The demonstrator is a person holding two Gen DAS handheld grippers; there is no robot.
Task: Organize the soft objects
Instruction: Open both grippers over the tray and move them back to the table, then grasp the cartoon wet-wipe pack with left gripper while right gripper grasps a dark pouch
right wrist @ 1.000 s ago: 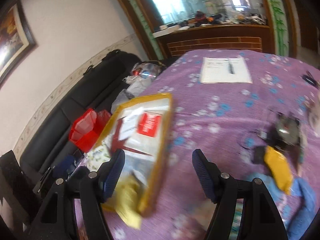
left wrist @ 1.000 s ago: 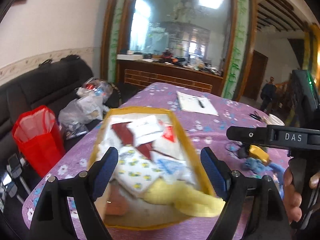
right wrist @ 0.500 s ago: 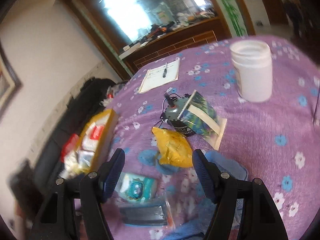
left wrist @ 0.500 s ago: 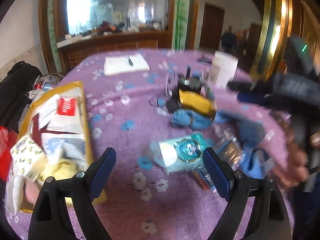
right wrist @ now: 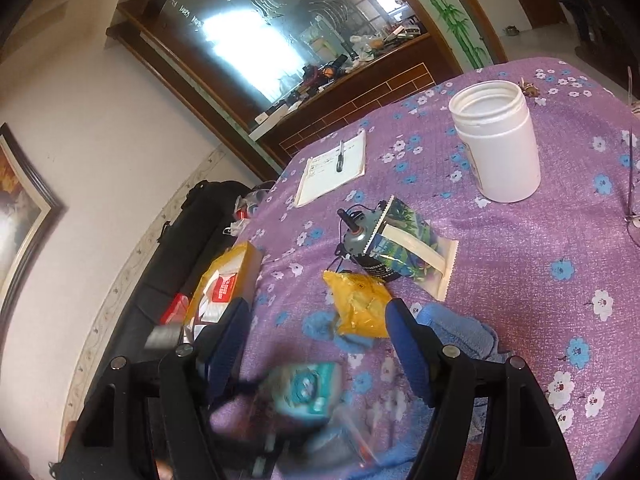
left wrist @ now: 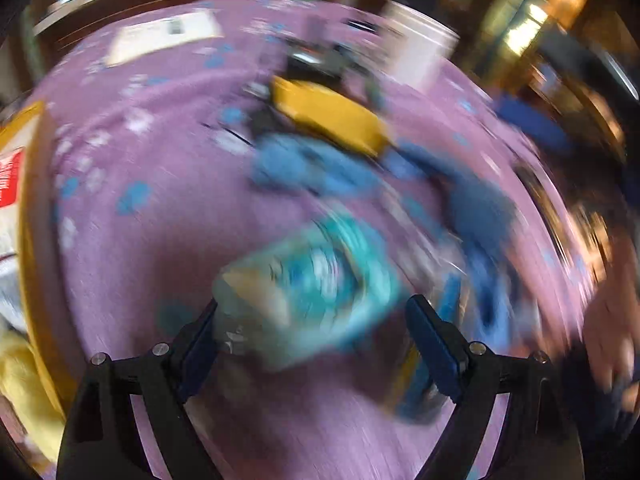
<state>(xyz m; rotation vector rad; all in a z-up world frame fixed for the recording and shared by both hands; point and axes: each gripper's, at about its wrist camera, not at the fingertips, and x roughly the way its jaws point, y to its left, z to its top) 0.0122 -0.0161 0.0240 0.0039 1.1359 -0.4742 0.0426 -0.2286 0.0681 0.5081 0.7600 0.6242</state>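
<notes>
Teal tissue pack (left wrist: 316, 284), cartoon print, blurred, lay flat on purple cloth (left wrist: 160, 208). Left gripper (left wrist: 316, 332) gaped wide around it, pads apart; right gripper (right wrist: 316, 344) wide, empty.

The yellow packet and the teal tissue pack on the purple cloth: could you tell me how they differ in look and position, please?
The yellow packet is plain, crinkled and sharp in the right wrist view; the teal tissue pack is printed with a blue picture and blurred. The yellow packet rests partly on the blue towel; the teal tissue pack lies nearer, on the purple cloth, between the open fingers of the left gripper. Both are soft packs on the table, outside the yellow box.
</notes>
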